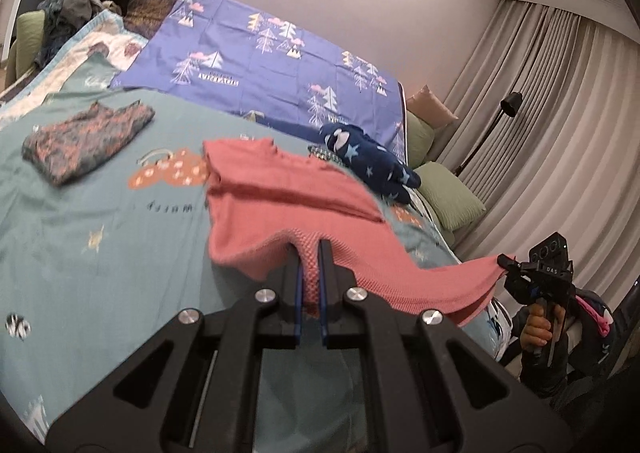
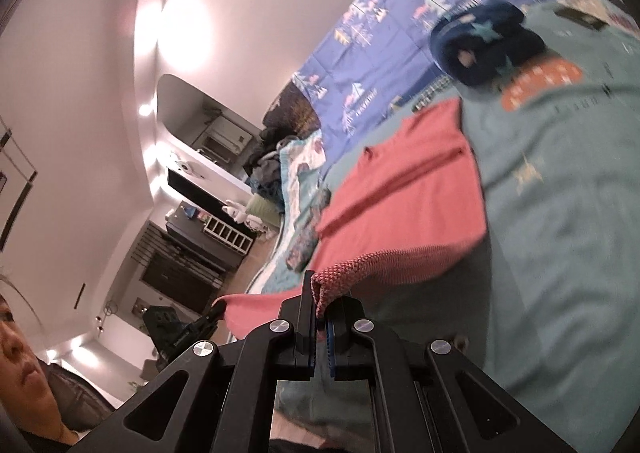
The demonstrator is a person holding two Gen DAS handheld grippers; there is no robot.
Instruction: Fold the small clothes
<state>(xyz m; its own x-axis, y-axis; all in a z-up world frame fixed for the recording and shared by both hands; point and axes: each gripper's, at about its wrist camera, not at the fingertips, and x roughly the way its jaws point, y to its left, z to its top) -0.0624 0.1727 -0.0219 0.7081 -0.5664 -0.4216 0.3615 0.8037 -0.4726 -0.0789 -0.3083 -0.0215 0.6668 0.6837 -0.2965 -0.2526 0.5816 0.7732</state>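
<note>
The bed (image 1: 100,221) carried a blue sheet (image 1: 256,65) and the pink garment (image 1: 280,197), whose near edge was lifted. A folded patterned piece (image 1: 84,141) lay left, a navy starred one (image 1: 368,161) right, blurred. Left gripper (image 1: 310,253) and right gripper (image 2: 326,295) each pinched the pink hem; its underside stayed hidden.
</note>
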